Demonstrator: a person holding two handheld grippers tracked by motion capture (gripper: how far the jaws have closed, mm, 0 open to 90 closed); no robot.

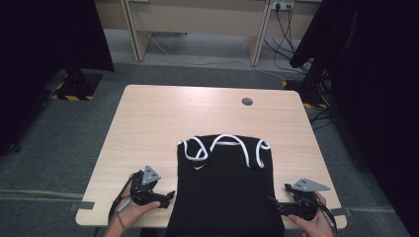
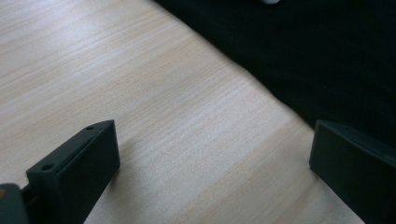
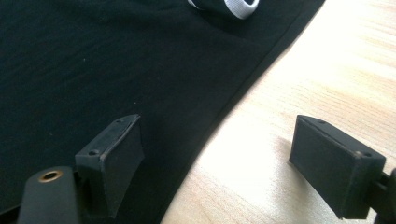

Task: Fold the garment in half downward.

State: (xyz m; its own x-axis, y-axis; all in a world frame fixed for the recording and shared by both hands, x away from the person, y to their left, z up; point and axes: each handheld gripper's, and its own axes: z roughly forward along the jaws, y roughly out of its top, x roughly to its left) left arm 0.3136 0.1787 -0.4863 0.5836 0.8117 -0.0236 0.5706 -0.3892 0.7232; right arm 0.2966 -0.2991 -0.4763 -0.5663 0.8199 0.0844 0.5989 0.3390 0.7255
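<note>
The left gripper [image 2: 212, 163], jaws wide apart and empty, sits just beside the black top's [image 1: 225, 192] left edge; the right gripper [image 3: 217, 158], equally wide, straddles its right edge.

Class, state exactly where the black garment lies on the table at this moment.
In the high view the black garment lies flat at the table's near edge, between the left gripper and right gripper.

1. No readable words, brand names or numbers are showing anywhere.
2. The black sleeveless garment with white trim [image 1: 225, 182] is carrying a small white mark on its chest, too small to make out.
</note>
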